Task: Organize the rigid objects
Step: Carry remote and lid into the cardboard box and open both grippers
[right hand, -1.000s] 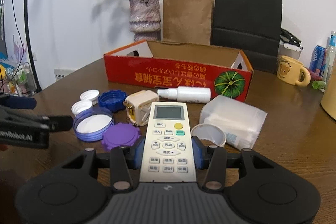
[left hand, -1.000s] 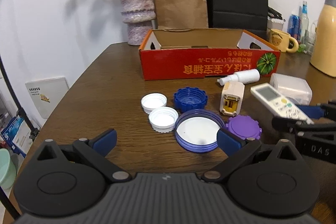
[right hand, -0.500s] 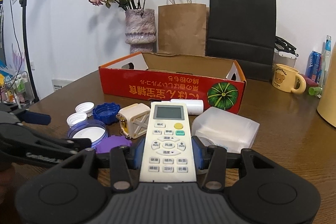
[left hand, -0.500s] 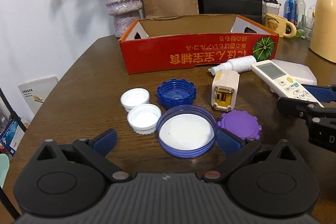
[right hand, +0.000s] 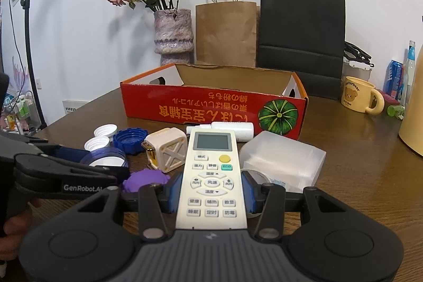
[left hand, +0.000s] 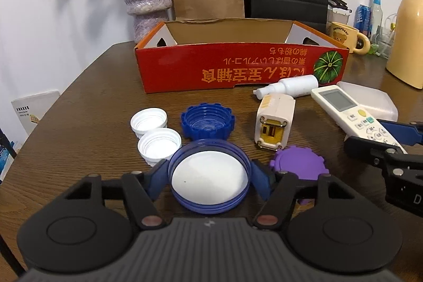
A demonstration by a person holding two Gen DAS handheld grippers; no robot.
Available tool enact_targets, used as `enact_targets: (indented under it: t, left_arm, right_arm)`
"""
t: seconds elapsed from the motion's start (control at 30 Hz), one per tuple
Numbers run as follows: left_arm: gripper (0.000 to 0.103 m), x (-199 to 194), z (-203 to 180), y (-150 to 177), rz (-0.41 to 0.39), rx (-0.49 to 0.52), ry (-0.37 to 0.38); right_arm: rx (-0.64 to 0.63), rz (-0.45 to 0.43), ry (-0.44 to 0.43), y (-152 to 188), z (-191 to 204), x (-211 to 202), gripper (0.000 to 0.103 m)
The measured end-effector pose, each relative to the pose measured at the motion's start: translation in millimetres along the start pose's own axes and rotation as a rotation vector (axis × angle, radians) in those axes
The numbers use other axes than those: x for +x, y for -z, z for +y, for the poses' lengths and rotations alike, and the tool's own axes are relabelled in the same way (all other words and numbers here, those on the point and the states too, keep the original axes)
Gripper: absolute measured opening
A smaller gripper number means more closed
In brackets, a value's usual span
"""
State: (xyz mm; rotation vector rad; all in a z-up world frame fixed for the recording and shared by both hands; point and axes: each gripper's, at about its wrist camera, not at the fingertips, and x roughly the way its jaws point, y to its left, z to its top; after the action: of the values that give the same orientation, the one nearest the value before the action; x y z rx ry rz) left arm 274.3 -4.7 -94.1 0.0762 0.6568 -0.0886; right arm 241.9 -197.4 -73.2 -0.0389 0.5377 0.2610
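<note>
Left tongs moved in since before, now closing around the big lid; right tongs pinch the remote.

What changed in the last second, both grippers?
The left gripper advanced and its jaws are closing around the big blue lid, which now sits between its fingers. The right gripper kept its grip on the remote. The other caps, the adapter and the red box stayed put.
</note>
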Motion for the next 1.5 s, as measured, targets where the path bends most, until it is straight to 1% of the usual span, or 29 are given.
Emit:
enact_targets:
  t: [0.3,0.63,0.8,1.0,1.2,1.5]
  left_arm:
    - [0.068,-7.0,0.2,-0.9,-0.038,-0.001,-0.024]
    - [0.068,-21.4,5.8,-1.6,-0.090,-0.037,-0.062]
    - [0.068,-32.2,2.6,-5.1,-0.125,-0.041,-0.063]
    - [0.068,-44.7,-1.0,-15.7,-0.153,-0.055,-0.055]
    - [0.068,-57.2,-5.0,-34.0,-0.199,-0.057,-0.060]
    - [0.068,-54.7,-12.5,-66.3,-0.225,-0.090,-0.068]
  right_arm:
    - [-0.004,-0.016,0.004,1.2,0.8,-2.0,0.045]
    - [-0.001,-0.064,0.002,-0.3,0.3,-9.7,0.045]
    - [-0.011,-0.095,0.012,-3.5,2.1,-15.8,0.045]
    - [-0.024,-0.129,0.017,-12.1,2.5,-26.4,0.045]
    - [-0.029,-0.163,0.030,-28.1,-1.8,-34.2,0.045]
    - [-0.022,-0.208,0.042,-54.0,-12.5,-33.4,0.045]
